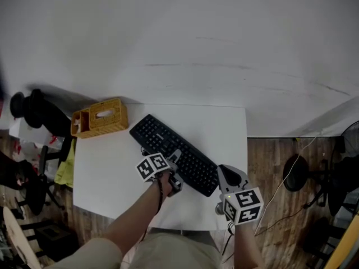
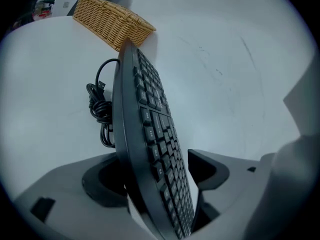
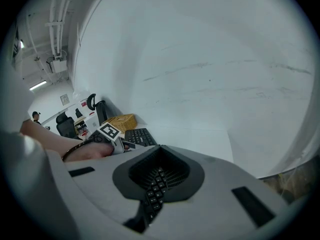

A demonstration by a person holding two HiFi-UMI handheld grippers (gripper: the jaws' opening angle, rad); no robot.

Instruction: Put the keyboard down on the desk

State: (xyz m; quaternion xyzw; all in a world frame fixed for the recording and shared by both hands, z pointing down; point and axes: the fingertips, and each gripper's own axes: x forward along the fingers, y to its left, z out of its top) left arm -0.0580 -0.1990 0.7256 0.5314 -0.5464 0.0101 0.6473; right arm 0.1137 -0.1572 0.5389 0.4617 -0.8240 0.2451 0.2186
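A black keyboard (image 1: 168,147) lies diagonally across the white desk (image 1: 112,167). My left gripper (image 1: 175,179) straddles its front long edge. In the left gripper view the keyboard (image 2: 150,129) stands between the wide-apart jaws of the left gripper (image 2: 160,179), with a gap showing on the key side, so the pads do not press it. Its coiled cable (image 2: 100,109) rests on the desk beside it. My right gripper (image 1: 222,175) is at the keyboard's right end. In the right gripper view the right gripper (image 3: 152,194) is closed over a strip of keys (image 3: 156,181).
A wicker tissue basket (image 1: 101,117) stands at the desk's far left corner, just beyond the keyboard's far end. A white wall rises behind the desk. A black chair (image 1: 33,111) is left of the desk, and a round-based stand (image 1: 297,172) is on the wooden floor to the right.
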